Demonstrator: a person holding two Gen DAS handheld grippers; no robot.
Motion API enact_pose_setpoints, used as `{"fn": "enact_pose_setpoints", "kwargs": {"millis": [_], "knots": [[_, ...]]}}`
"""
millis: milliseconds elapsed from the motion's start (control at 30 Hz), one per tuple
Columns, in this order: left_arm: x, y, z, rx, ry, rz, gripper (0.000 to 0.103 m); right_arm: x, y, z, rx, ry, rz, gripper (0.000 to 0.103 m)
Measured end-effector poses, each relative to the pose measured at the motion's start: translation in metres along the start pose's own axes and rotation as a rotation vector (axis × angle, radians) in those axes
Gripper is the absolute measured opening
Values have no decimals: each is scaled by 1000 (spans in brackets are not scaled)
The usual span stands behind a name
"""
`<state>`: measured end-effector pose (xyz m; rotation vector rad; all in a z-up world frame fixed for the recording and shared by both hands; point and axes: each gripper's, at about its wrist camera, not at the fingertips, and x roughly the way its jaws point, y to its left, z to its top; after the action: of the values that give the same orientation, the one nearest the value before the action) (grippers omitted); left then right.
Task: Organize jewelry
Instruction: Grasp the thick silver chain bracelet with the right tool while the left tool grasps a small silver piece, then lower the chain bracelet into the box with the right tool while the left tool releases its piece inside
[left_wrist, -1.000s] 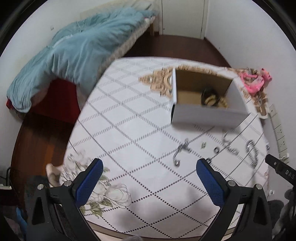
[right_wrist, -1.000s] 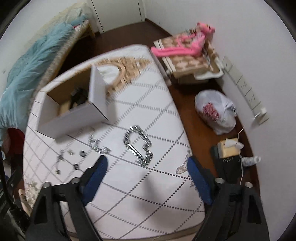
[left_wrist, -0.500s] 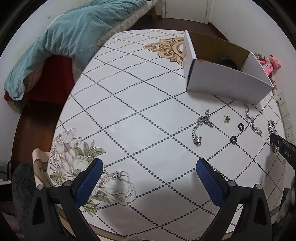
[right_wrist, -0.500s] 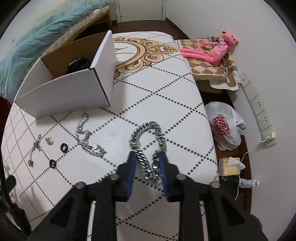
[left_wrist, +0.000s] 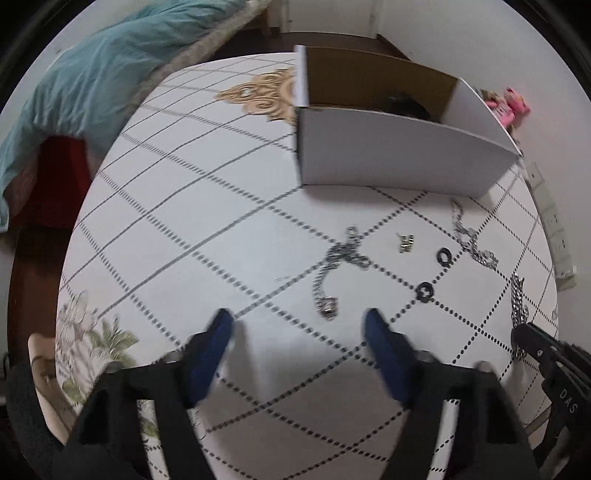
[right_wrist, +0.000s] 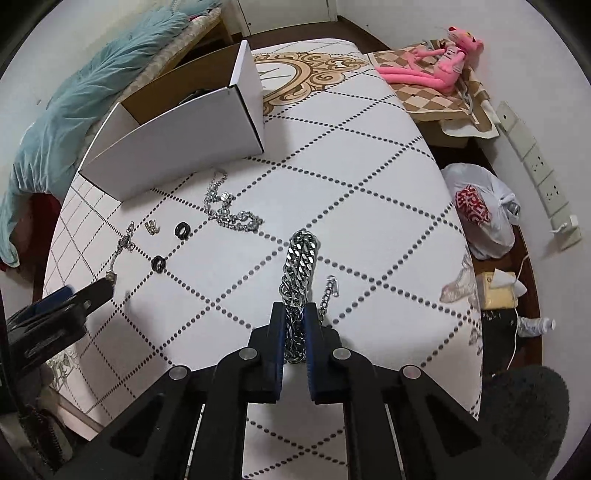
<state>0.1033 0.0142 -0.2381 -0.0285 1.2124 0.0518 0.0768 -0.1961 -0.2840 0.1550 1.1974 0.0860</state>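
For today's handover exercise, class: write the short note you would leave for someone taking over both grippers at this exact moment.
Right gripper: shut on the thick silver chain, its far end draped on the table.
Left gripper: open, empty, just short of the thin chain with pendant.
White box: open, something dark already inside.
On the table in front of the box: crystal necklace, gold earrings, two black rings.
Done: thick chain gripped.
Left: drop it in the box, then collect the remaining pieces.
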Motion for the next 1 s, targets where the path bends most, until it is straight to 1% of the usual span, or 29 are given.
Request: {"fn": "enact_pose_setpoints", "kwargs": {"millis": [33,100,167,200,233,367,467,700,833,933,1000], "knots": [[1,-3,1,11,0,0,45,0,0,0,2,-1,-1,10],[4,-8,2,33,0,-6,30,0,1,1,0,-3,-9,10],[3,-11,3,41,-11,-13,23,1,1,3,0,-1,-13,10],[3,-13,4,49,-16,-20,15,1,0,4,0,-1,-13,10],[3,-13,4,50,-17,-23,9,2,-1,5,1,0,-13,10],[-2,-12,3,39,-32,-50,7,-1,-3,7,15,-2,2,10],[-10,-8,4,33,-50,-72,7,-10,-4,9,30,-17,31,10],[-56,-4,16,39,-128,-141,7,-47,0,28,69,-67,149,10],[-85,1,32,31,-170,-197,7,-69,5,45,66,-101,206,10],[-110,4,47,32,-207,-236,7,-90,13,64,50,-134,254,10],[-125,5,63,41,-231,-256,7,-102,19,79,37,-158,282,9]]}}
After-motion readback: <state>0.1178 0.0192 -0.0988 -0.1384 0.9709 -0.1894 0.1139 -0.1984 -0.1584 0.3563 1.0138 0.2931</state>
